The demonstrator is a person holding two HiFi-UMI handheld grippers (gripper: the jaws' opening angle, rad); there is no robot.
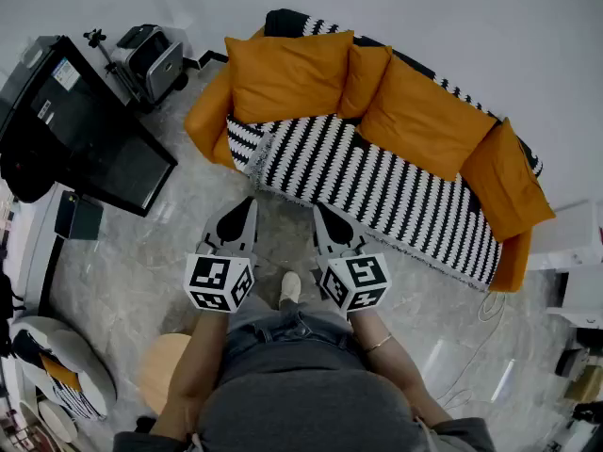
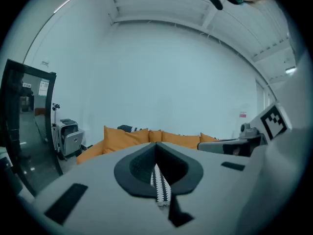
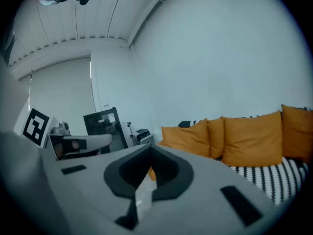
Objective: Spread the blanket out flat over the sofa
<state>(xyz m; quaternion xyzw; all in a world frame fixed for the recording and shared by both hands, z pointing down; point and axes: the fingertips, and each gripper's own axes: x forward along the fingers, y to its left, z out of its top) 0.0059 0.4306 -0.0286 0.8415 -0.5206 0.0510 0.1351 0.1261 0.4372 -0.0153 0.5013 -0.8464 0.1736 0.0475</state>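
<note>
Pale room, striped blanket on the sofa, both claws shut

White wall (image 1: 452, 26) and grey marbled floor (image 1: 122, 281) frame what we see. Against the wall stands the orange sofa (image 1: 207, 111). The black-and-white striped blanket (image 1: 377, 186) lies over its seat, with its front edge hanging toward the floor. More of it shows along the back, behind four orange cushions (image 1: 287, 73). Left of the sofa stands a black cabinet (image 1: 85, 130). We hold both tools side by side, pointing at the sofa's front. The left gripper (image 1: 248, 201) has its jaws pressed together, tip right by the blanket's near corner; we cannot tell if it touches. The right gripper (image 1: 320, 207) is likewise pressed together, holding nothing, just short of the hanging edge.
</note>
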